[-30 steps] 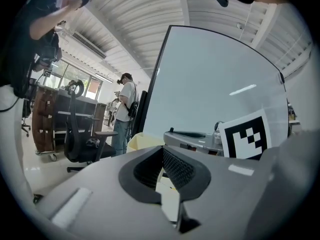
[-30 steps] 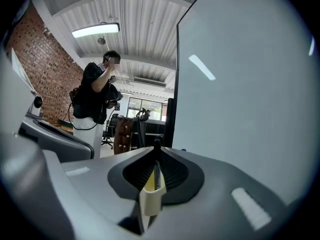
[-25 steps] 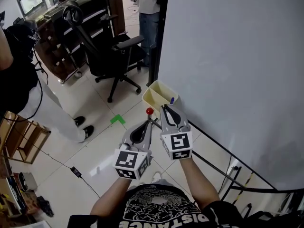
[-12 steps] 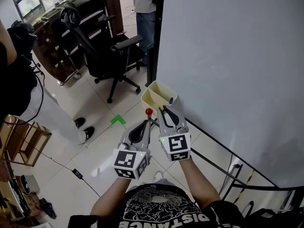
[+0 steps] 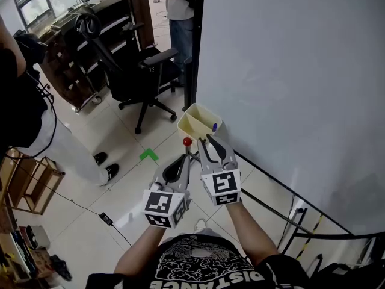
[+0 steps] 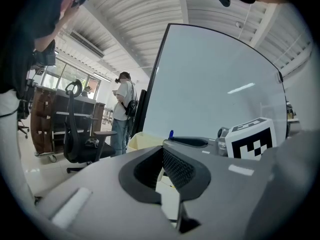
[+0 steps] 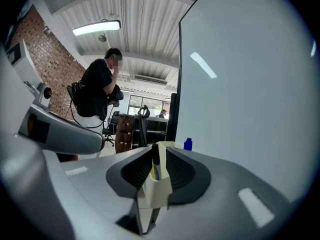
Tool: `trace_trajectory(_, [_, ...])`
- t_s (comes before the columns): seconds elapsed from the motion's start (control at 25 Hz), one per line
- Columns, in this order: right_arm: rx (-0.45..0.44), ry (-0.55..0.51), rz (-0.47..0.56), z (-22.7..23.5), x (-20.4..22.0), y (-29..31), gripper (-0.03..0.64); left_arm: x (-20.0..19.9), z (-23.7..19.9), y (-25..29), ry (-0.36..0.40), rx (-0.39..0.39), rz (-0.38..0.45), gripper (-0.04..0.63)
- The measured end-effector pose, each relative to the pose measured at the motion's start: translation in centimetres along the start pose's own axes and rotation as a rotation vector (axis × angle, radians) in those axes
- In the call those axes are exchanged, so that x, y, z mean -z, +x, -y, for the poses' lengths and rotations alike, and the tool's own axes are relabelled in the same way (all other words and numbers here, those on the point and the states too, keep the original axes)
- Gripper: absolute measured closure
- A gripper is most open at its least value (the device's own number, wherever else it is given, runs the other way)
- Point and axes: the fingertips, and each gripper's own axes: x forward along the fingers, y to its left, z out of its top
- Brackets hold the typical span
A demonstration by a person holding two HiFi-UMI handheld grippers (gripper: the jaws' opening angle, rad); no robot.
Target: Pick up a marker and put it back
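Note:
A cream marker tray (image 5: 194,124) hangs at the whiteboard's lower left corner, with a blue-capped marker (image 5: 214,126) standing in it. My right gripper (image 5: 209,141) reaches level to the tray's near wall. In the right gripper view a black marker (image 7: 155,168) stands in the tray (image 7: 159,190) between the jaws of the right gripper (image 7: 159,154). These jaws have just been opening and stand slightly apart around the marker. The blue cap (image 7: 188,144) shows just beyond. My left gripper (image 5: 183,159) hovers left of the right one, shut and empty, with tray (image 6: 142,141) and blue cap (image 6: 170,134) ahead.
The whiteboard (image 5: 289,77) fills the right side on a black stand (image 5: 271,182). A small red knob (image 5: 187,141) sits by the left gripper's tips. A black office chair (image 5: 135,71) and a person (image 5: 180,17) are beyond; another person (image 5: 36,119) stands at left on the tiled floor.
Both grippers keep their place by the tray. The head view has shifted slightly, and the person at the back has moved a little.

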Motion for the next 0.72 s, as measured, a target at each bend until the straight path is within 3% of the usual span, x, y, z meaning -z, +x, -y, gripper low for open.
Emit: trace_trajectory(0.72, [0.038, 0.003, 0.085, -2.6, -3.6, -5.6, 0.560, -0.5, 2.3, -3.2, 0.019, 0.033, 0.025, 0.591])
